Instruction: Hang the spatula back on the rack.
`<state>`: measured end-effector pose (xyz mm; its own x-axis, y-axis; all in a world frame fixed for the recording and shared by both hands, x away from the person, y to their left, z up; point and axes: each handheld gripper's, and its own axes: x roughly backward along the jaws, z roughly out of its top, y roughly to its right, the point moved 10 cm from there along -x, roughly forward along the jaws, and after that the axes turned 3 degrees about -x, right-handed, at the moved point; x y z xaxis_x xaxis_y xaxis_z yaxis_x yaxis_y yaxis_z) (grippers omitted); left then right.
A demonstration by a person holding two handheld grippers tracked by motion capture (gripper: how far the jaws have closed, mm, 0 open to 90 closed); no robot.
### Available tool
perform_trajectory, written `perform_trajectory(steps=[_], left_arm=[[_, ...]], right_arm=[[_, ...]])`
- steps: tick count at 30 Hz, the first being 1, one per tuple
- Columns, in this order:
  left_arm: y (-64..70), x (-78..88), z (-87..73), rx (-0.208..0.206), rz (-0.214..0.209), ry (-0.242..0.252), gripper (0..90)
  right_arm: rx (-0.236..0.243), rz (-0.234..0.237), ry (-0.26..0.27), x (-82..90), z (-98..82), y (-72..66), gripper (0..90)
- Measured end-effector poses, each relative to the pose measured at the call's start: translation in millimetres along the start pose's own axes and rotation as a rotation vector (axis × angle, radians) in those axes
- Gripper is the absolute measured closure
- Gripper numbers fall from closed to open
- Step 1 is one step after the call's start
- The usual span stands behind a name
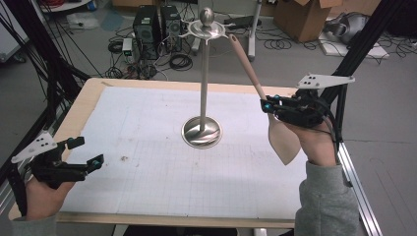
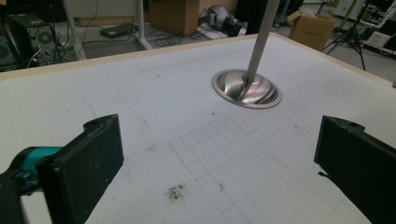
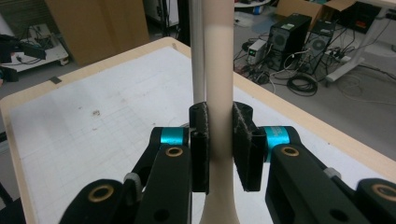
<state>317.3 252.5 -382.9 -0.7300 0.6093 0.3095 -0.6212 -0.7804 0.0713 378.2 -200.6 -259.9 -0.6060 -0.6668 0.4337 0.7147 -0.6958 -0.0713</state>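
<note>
A steel utensil stand rises from a round base at the table's middle, with a ball top and hook arms. My right gripper is shut on the handle of a beige spatula, blade down and handle tip up near the hook arms. In the right gripper view the spatula handle sits clamped between the pads, the stand's pole just behind. My left gripper hangs open at the table's near left, holding nothing. Its jaws frame the stand's base.
A white gridded mat covers the wooden table. Computer towers, cables and cardboard boxes lie on the floor beyond the far edge. A black frame post stands at the right.
</note>
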Motion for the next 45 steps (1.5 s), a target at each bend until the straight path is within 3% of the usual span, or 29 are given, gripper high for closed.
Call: perform_trajectory(steps=[21, 45], left_arm=[[1.1, 6.2, 0.3, -0.004, 0.008, 0.005, 1.7], [5.5, 5.0, -0.8, -0.012, 0.002, -0.002, 1.7]], right_arm=[[0.005, 0.033, -0.042, -24.9, -6.7, -5.1, 78.4], [0.031, 0.016, -0.096, -62.4, -5.5, -8.7, 78.4]])
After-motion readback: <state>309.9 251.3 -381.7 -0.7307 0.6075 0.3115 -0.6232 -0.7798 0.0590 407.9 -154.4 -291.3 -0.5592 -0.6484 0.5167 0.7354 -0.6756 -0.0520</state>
